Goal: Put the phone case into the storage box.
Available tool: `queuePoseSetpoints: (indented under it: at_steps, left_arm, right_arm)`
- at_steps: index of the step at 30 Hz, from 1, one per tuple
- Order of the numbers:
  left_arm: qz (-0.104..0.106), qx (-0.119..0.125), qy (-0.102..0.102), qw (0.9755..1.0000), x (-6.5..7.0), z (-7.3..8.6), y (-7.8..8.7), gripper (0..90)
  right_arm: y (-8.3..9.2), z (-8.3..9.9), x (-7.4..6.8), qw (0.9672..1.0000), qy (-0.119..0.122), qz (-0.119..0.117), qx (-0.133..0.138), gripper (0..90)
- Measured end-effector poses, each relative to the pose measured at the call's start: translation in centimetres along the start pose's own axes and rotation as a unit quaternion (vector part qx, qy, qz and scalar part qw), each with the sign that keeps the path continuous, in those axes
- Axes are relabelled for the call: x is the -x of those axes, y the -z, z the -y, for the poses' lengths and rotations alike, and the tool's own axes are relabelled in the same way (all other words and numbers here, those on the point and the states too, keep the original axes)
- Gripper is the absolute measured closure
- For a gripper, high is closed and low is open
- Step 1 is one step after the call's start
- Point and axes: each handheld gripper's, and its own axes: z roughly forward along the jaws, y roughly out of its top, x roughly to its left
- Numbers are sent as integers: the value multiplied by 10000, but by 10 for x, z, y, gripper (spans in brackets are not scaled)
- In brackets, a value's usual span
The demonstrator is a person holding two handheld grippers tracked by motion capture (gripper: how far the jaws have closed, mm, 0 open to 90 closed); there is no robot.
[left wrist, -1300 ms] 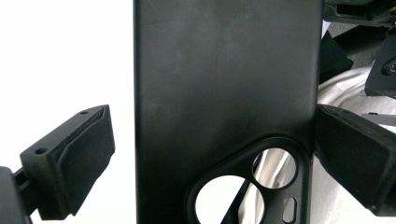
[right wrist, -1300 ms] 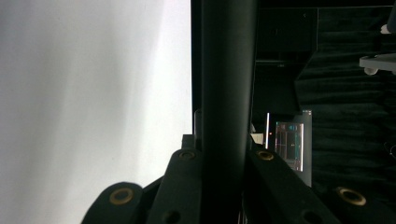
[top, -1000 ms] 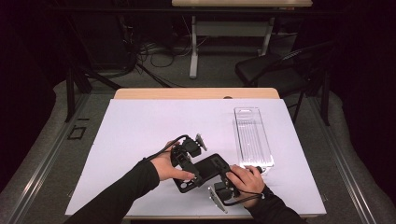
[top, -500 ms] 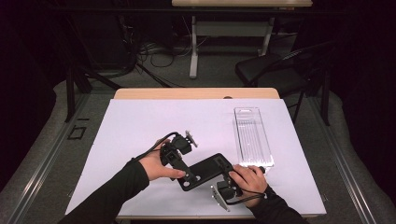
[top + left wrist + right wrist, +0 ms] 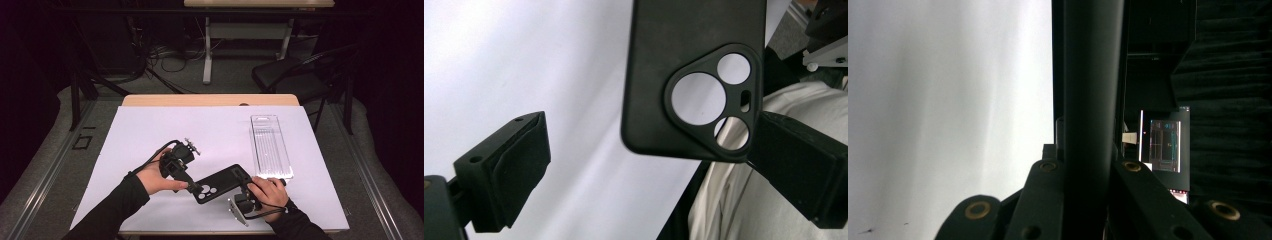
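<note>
The right gripper (image 5: 243, 196) has its fingers (image 5: 1048, 200) closed tight on one end of a black phone case (image 5: 222, 183), which runs edge-on straight up the middle of the right gripper view, pinched between the two pads. The right hand (image 5: 270, 192) grips the tool low at about 5 o'clock on the table (image 5: 150, 130), its black sleeve coming in from the bottom edge.

The left gripper (image 5: 192, 187) has its fingers (image 5: 504, 170) spread wide, far wider than the case. In the left gripper view the case's camera-cutout corner (image 5: 711, 102) hangs between them, close against the right-hand finger and well apart from the left-hand one; whether it touches the near finger cannot be told. The left hand (image 5: 157, 175) holds its tool from about 7 o'clock, reaching toward the case's camera end.

The case is held tilted just above the white table, near its front edge. A clear plastic tray (image 5: 270, 145) lies at about 3 o'clock, apart from both.
</note>
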Motion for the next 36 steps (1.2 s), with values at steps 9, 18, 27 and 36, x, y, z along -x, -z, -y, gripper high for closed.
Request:
queuePoseSetpoints:
  at_steps: [9,18,27,36]
  left_arm:
    - [-55,171,227,9996,-16,14,5,51]
    - [-255,388,490,9977,-32,35,5,152]
    - [-419,756,721,9936,-44,43,5,169]
    - [-509,1188,900,9875,-47,42,1,228]
  right_arm:
    - [2,2,1,10000,-45,-51,-3,877]
    - [4,4,3,9993,-341,-171,43,877]
    - [6,5,5,9973,-674,-284,63,877]
    - [6,6,7,9945,-983,-348,43,877]
